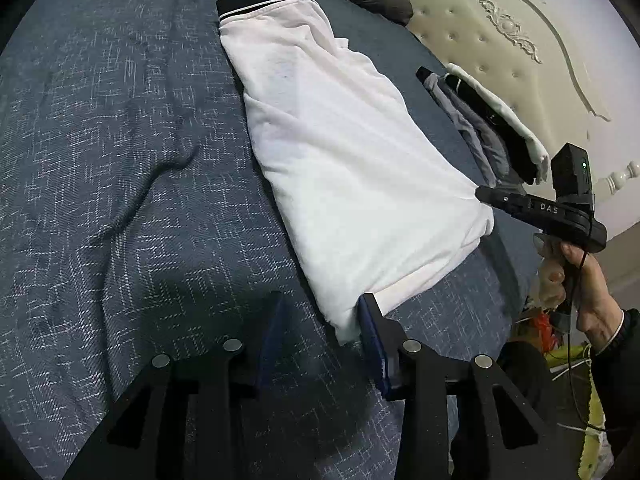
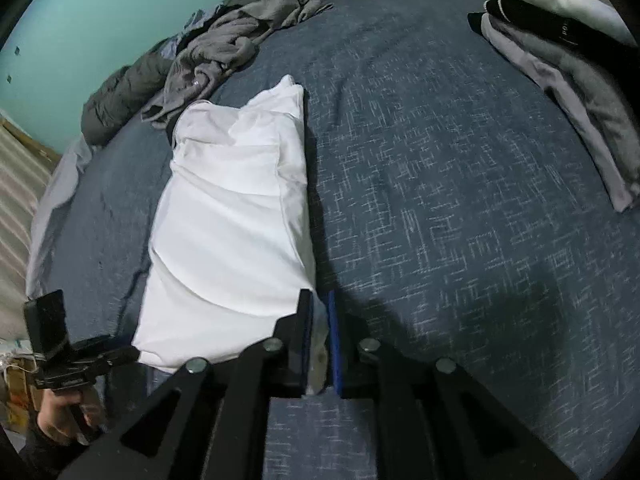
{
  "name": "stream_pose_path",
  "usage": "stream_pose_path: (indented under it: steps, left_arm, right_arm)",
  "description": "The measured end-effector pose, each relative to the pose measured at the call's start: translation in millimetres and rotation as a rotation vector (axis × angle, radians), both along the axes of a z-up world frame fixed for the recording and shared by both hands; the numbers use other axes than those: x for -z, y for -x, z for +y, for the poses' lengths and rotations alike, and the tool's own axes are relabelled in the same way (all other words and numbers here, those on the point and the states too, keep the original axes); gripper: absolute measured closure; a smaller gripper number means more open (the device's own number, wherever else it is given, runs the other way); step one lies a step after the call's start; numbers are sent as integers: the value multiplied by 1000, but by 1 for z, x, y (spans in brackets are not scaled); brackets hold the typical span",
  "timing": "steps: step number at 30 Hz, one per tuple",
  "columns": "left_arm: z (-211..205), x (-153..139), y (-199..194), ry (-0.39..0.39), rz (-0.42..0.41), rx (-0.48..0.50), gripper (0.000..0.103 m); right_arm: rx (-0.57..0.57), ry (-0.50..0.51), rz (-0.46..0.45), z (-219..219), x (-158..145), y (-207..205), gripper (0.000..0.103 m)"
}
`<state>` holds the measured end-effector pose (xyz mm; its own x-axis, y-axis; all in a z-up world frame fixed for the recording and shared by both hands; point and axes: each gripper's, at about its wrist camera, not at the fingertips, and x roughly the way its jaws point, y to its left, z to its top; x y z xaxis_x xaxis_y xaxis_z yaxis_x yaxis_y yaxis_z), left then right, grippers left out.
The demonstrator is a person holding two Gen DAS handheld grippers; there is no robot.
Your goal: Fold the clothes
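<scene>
A white garment (image 1: 344,152) with a black, white-striped band (image 1: 256,0) at its far end lies folded into a long strip on the blue bedspread (image 1: 120,160). My left gripper (image 1: 324,320) is open, and the strip's near corner lies between its fingers, against the right pad. In the right wrist view the same garment (image 2: 232,220) stretches away, and my right gripper (image 2: 319,312) is shut on its near right corner, with pale cloth showing between the pads. The left wrist view has the right gripper (image 1: 480,194) at that corner. The left gripper (image 2: 134,354) sits at the other near corner.
Crumpled grey clothes (image 2: 224,48) lie at the far end of the bed beside a dark duvet (image 2: 120,96). A folded stack of black, grey and white clothes (image 2: 560,60) sits by the cream headboard (image 1: 520,40). A person's hand (image 1: 576,280) holds the right gripper.
</scene>
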<state>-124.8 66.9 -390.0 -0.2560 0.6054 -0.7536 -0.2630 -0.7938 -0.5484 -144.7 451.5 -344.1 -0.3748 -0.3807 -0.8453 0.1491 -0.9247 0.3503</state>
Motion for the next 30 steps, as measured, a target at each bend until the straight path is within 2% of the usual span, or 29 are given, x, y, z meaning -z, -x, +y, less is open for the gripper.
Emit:
stream_pose_path:
  steps: [2,10,12,13,14,15,16,17,23,30]
  left_arm:
    - [-3,-1,-1,-13,-6,-8,62]
    - [-1,-1,-6,-30,-18,-3,62]
    - [3,1,-7,-33,-22,5,62]
    - [4,3,-7,-35,-23,7,62]
    - [5,3,-7,-36,-25,8,66]
    - [6,4,-7,-38,-28,9,72]
    - [6,5,-7,-39,-27,9,90]
    - [6,4,-8,-38,-23,9,97]
    - [-1,-2,-11,-43,5,0,99]
    - [-3,2,-12,-47,-9,-4,99]
  right_arm:
    - [-4,0,8,3,-5,-8,75]
    - [-45,11,-10,-2,2,-34,74]
    - [-54,1,-11,-4,6,-36,78]
    - [-58,-2,-8,-6,7,-38,93]
    - [-59,-8,-3,-7,7,-39,95]
    - [-57,-15,4,-6,5,-40,96]
    - [-57,-22,8,-5,4,-41,99]
    - [-57,-29,11,-3,2,-41,99]
    - [-42,-83,25,12,-6,-43,103]
    - [-59,-28,1,10,-4,-47,102]
